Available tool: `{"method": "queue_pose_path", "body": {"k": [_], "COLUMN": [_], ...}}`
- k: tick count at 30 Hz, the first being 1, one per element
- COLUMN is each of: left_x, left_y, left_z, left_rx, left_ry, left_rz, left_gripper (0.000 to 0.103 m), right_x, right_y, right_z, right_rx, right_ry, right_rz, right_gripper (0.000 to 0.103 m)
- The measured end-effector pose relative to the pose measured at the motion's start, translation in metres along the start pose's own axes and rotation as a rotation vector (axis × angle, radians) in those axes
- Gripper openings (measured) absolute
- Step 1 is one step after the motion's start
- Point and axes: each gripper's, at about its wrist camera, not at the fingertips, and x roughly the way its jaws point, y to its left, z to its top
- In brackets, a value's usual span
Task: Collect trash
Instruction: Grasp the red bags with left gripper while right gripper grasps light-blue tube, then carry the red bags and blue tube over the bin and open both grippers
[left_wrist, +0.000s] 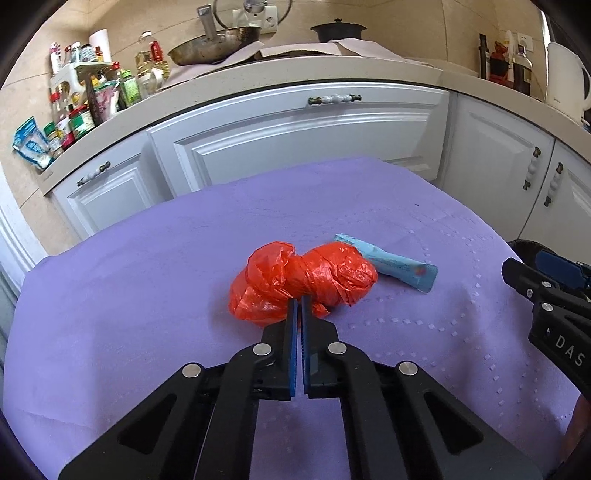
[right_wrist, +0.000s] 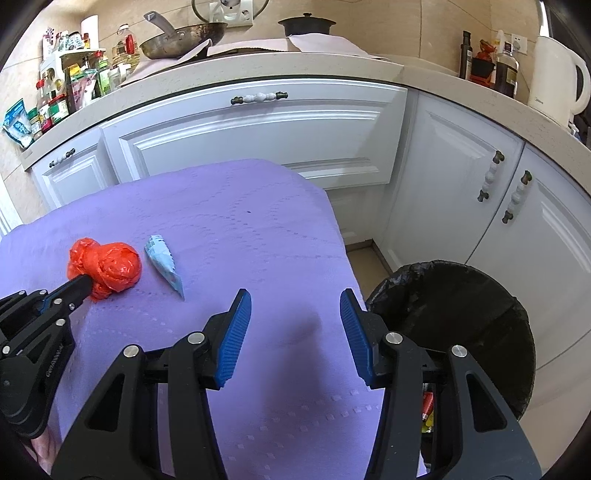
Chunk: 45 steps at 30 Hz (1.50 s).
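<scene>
A crumpled red plastic bag (left_wrist: 303, 280) lies on the purple tablecloth (left_wrist: 147, 258). My left gripper (left_wrist: 298, 301) is shut on the bag's near edge, a thin fold of red plastic pinched between its blue pads. From the right wrist view the same red plastic bag (right_wrist: 110, 267) sits at the left, with the left gripper (right_wrist: 86, 284) biting into it. A light blue wrapper (left_wrist: 395, 264) rests just right of the bag, also seen as the blue wrapper (right_wrist: 164, 266). My right gripper (right_wrist: 295, 306) hangs open over the cloth's right part with nothing between its fingers.
A black-lined trash bin (right_wrist: 454, 332) stands on the floor right of the table. White cabinets (left_wrist: 295, 136) and a counter with bottles (left_wrist: 74, 99), a pan (left_wrist: 214, 42) and a kettle (right_wrist: 557, 77) lie beyond. The right gripper's body (left_wrist: 554, 314) shows at the right edge.
</scene>
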Motion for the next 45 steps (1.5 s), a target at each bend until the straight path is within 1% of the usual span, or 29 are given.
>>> {"method": "queue_pose_path", "body": {"k": [4, 8, 15, 20, 23, 27, 28, 30, 31, 32, 33, 39, 45], "left_x": [-0.004, -0.008, -0.01, -0.01, -0.009, -0.007, -0.006, -0.005, -0.005, -0.005, -0.006, -0.007, -0.015], "left_y": [0.012, 0.03, 0.072, 0.099, 0.112, 0.12, 0.12, 0.121, 0.121, 0.121, 0.12, 0.118, 0.107], "left_z": [-0.003, -0.005, -0.012, -0.017, -0.019, -0.022, -0.023, -0.024, -0.025, -0.025, -0.026, -0.027, -0.03], "left_rx": [-0.021, -0.047, -0.104, -0.149, -0.169, -0.183, -0.184, -0.184, -0.184, -0.184, -0.183, -0.182, -0.17], "left_ry": [-0.002, -0.002, 0.009, 0.02, 0.025, 0.032, 0.034, 0.035, 0.034, 0.034, 0.034, 0.032, 0.019], "left_rz": [0.014, 0.04, 0.121, 0.167, 0.19, 0.196, 0.194, 0.191, 0.189, 0.187, 0.186, 0.179, 0.156], "left_gripper": [0.002, 0.002, 0.002, 0.002, 0.002, 0.002, 0.002, 0.002, 0.002, 0.002, 0.002, 0.002, 0.002], "right_x": [0.001, 0.004, 0.014, 0.03, 0.041, 0.052, 0.054, 0.054, 0.054, 0.053, 0.052, 0.042, 0.023], "right_y": [0.01, 0.028, 0.062, 0.085, 0.094, 0.097, 0.098, 0.099, 0.1, 0.101, 0.102, 0.102, 0.095], "right_z": [0.002, 0.005, 0.014, 0.02, 0.02, 0.022, 0.022, 0.021, 0.021, 0.02, 0.019, 0.012, -0.002], "right_rx": [-0.02, -0.058, -0.125, -0.173, -0.195, -0.199, -0.198, -0.203, -0.207, -0.214, -0.22, -0.215, -0.196], "right_ry": [0.0, -0.002, 0.003, 0.038, 0.068, 0.11, 0.117, 0.123, 0.124, 0.124, 0.123, 0.117, 0.103], "right_rz": [0.011, 0.03, 0.072, 0.104, 0.104, 0.112, 0.113, 0.116, 0.118, 0.117, 0.116, 0.123, 0.121], "right_gripper": [0.049, 0.049, 0.049, 0.049, 0.05, 0.049, 0.047, 0.034, 0.024, 0.017, 0.015, 0.013, 0.013]}}
